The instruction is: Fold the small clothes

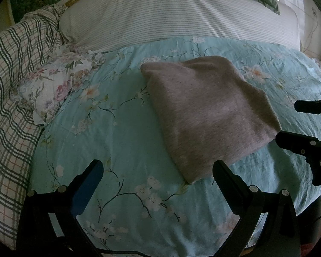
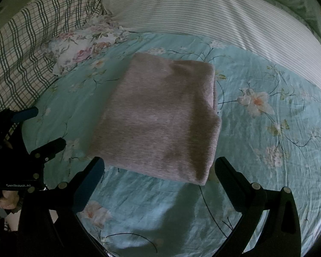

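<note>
Both grippers are held low over the teal floral sheet, pointed toward the pillows. The left gripper is spread wide and grips nothing; its right finger lies just beside the near corner of the folded pinkish-grey garment. The right gripper is likewise wide open and empty, the garment's near edge framed between its fingers. Only in the right wrist view is a hand seen behind the left gripper, at lower left
</note>
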Available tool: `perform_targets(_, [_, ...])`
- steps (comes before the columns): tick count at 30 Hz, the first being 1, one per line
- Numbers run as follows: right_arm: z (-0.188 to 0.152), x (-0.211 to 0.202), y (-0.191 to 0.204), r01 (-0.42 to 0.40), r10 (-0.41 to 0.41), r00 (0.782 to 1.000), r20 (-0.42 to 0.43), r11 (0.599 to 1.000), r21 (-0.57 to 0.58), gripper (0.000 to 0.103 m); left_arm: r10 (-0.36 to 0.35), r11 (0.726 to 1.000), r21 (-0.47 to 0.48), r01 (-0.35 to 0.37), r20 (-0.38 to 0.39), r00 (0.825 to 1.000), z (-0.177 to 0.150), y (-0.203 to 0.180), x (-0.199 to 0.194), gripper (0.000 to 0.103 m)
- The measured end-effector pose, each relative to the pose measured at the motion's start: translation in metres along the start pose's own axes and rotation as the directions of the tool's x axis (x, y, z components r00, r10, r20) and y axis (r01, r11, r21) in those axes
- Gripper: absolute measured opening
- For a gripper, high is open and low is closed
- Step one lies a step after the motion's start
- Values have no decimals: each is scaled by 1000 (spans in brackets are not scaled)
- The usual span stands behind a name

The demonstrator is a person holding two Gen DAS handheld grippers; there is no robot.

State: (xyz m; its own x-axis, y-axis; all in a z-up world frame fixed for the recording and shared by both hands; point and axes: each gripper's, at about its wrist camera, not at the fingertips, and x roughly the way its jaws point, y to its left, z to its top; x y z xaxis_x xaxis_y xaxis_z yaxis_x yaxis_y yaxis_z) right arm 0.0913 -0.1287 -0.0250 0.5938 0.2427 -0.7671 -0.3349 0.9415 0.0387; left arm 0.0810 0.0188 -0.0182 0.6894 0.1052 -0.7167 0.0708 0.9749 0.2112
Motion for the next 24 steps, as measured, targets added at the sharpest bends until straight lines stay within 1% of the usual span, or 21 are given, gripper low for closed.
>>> perform_targets(24, [0, 4, -3, -7, 7, 1000, -10, 1000, 5, 103, -2, 1000, 7, 2, -3, 1000, 1, -3, 0, 102])
